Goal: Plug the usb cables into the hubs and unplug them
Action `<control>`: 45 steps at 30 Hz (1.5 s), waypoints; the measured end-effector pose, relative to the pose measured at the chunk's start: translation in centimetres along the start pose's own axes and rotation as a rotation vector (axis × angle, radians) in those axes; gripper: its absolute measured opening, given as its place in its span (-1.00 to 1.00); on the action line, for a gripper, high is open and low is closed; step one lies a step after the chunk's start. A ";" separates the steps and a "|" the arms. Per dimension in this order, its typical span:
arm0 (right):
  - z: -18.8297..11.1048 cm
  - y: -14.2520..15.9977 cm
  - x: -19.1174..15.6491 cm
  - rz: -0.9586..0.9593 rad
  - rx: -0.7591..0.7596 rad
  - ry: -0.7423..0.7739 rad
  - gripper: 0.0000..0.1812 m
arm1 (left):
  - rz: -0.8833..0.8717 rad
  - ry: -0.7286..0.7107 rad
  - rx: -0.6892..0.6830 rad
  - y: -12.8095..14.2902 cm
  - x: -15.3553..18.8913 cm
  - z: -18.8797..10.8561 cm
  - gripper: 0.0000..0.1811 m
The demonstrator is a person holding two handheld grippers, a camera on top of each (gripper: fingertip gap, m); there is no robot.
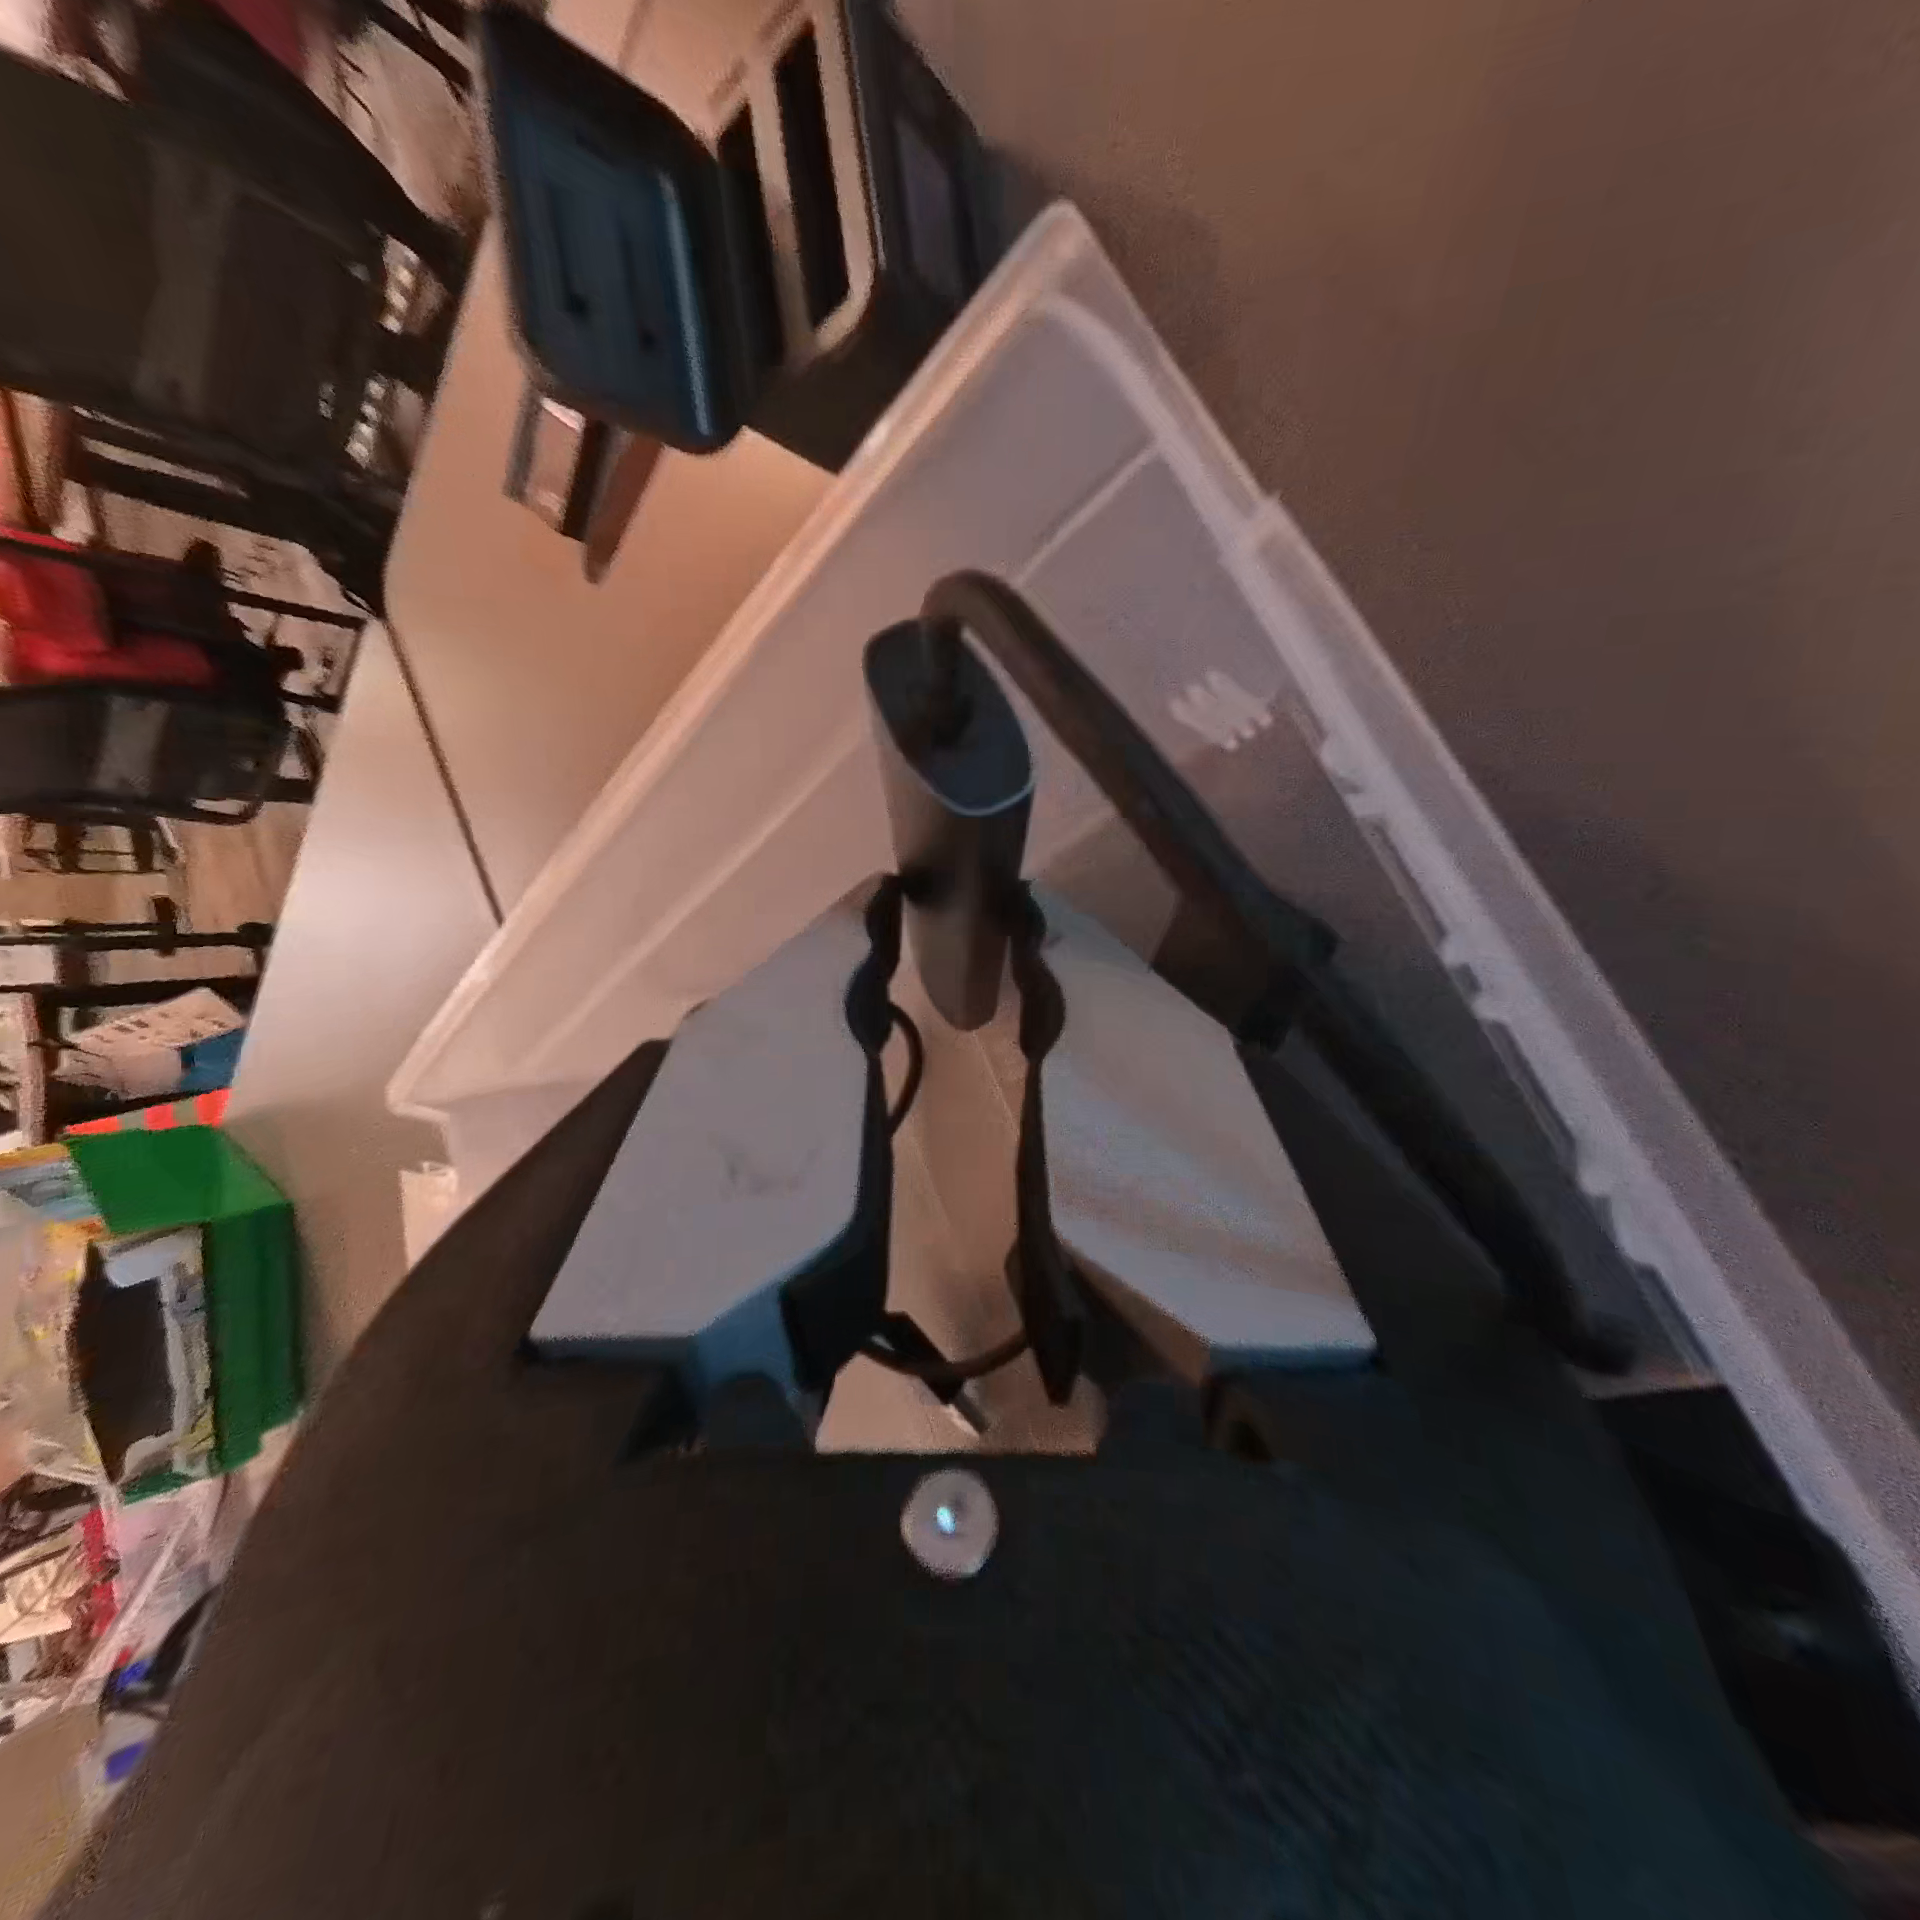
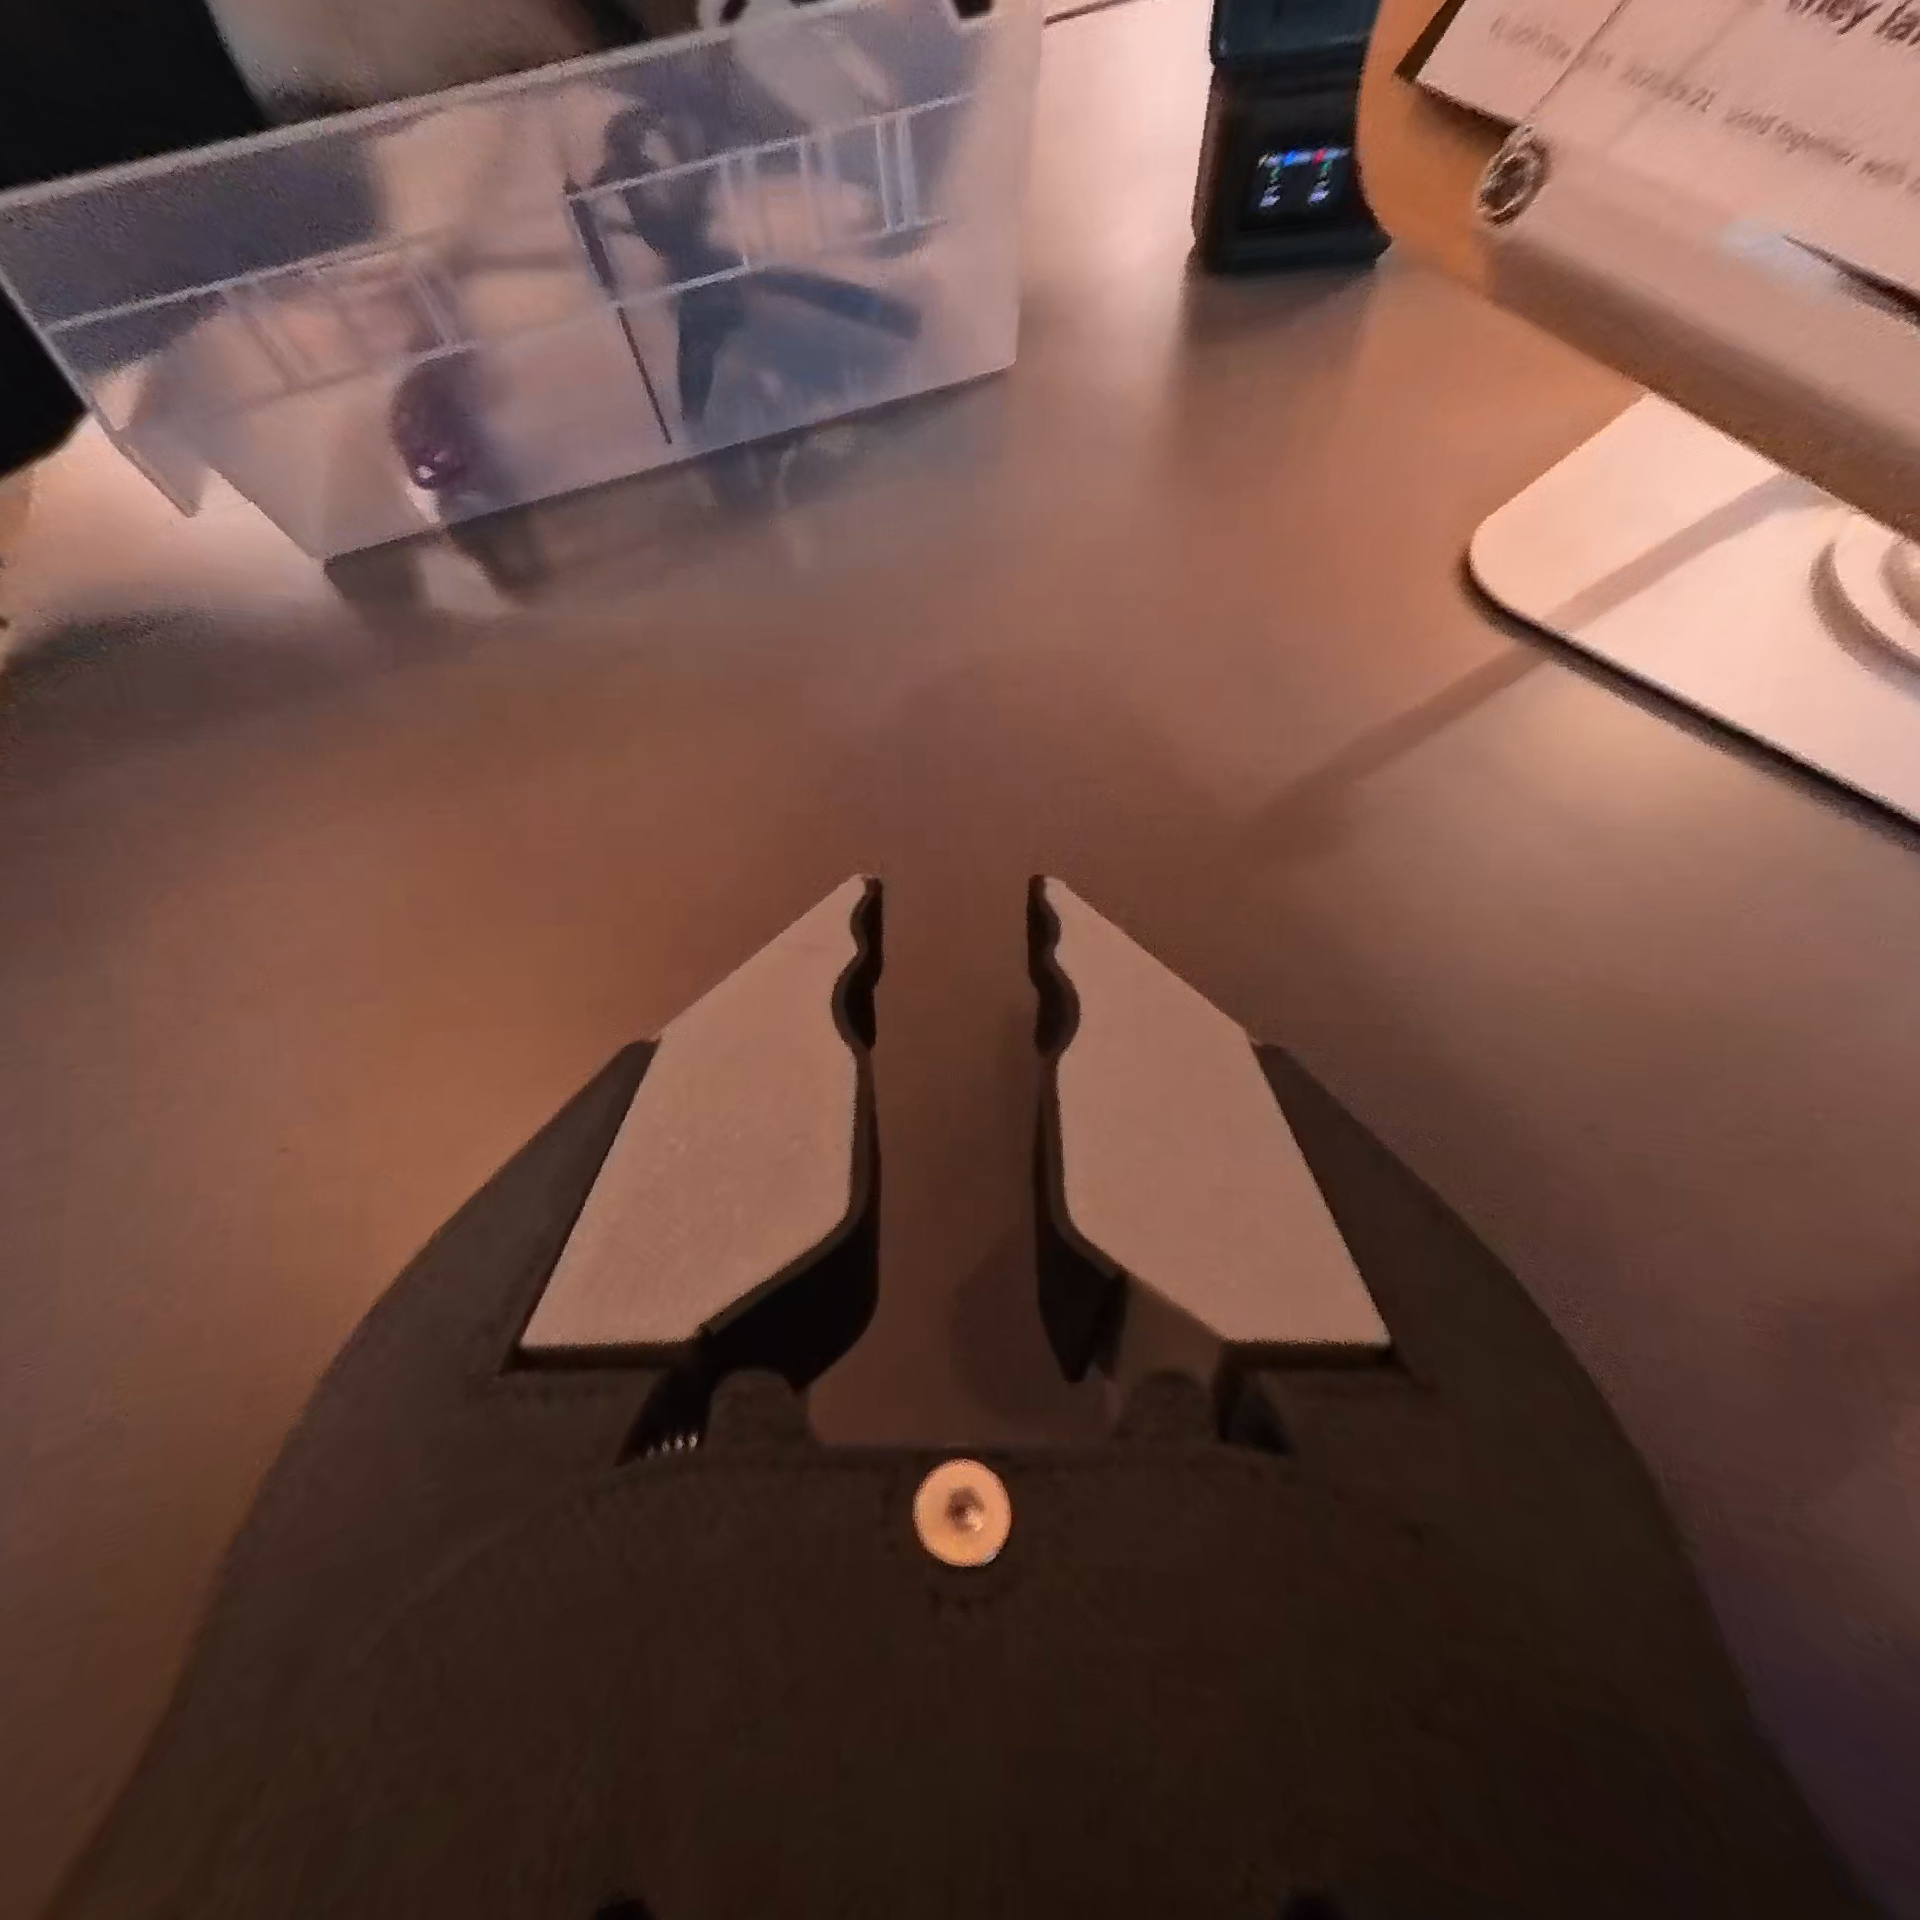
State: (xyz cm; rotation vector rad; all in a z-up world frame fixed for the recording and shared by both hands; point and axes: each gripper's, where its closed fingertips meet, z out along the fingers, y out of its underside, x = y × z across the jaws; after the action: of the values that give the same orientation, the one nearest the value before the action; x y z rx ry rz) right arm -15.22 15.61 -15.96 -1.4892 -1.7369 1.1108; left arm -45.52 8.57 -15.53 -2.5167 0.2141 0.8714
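The left gripper (image 1: 951,935) clamped a grey hub (image 1: 951,831) above the clear bin (image 1: 727,727), its cable (image 1: 1195,831) trailing aside, probably steadying it for plugging, while the right gripper (image 2: 954,935) hovered parted and empty over the table (image 2: 935,675)

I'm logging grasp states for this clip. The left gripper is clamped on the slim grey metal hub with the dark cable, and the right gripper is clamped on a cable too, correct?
Not quite. The right gripper holds nothing: the right wrist view shows its jaws apart over the bare brown table. The left gripper is indeed clamped on the slim grey metal hub with the dark cable.
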 end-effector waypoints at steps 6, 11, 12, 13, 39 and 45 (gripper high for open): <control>-0.3 -0.3 0.2 -0.054 0.020 0.068 -0.78 | -0.139 -0.082 0.318 -3.4 -3.4 -6.9 -0.80; -0.1 -1.7 -2.4 -0.120 0.083 -0.001 -0.67 | -0.062 0.157 0.867 -9.1 0.2 -19.4 -0.80; -0.2 -2.3 -3.6 -0.124 0.108 -0.059 -0.55 | -0.011 0.239 0.951 -9.8 2.1 -22.0 -0.80; -0.4 -2.9 -4.9 -0.118 0.136 -0.128 -0.46 | 0.037 0.323 1.012 -10.3 4.2 -24.4 -0.80; -9.9 -8.3 -2.1 -0.842 0.281 0.479 -0.86 | -0.351 0.362 0.792 -6.6 4.8 -28.8 -0.85; -2.6 1.0 -1.0 -1.110 -0.217 0.361 -0.83 | -0.414 0.216 0.565 0.2 5.0 -26.8 -0.95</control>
State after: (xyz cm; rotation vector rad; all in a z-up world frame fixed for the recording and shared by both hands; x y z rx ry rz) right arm -12.35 15.20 -15.49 -0.5372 -1.9836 0.0714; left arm -27.04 -4.34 -0.23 -2.0096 -0.0010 0.3130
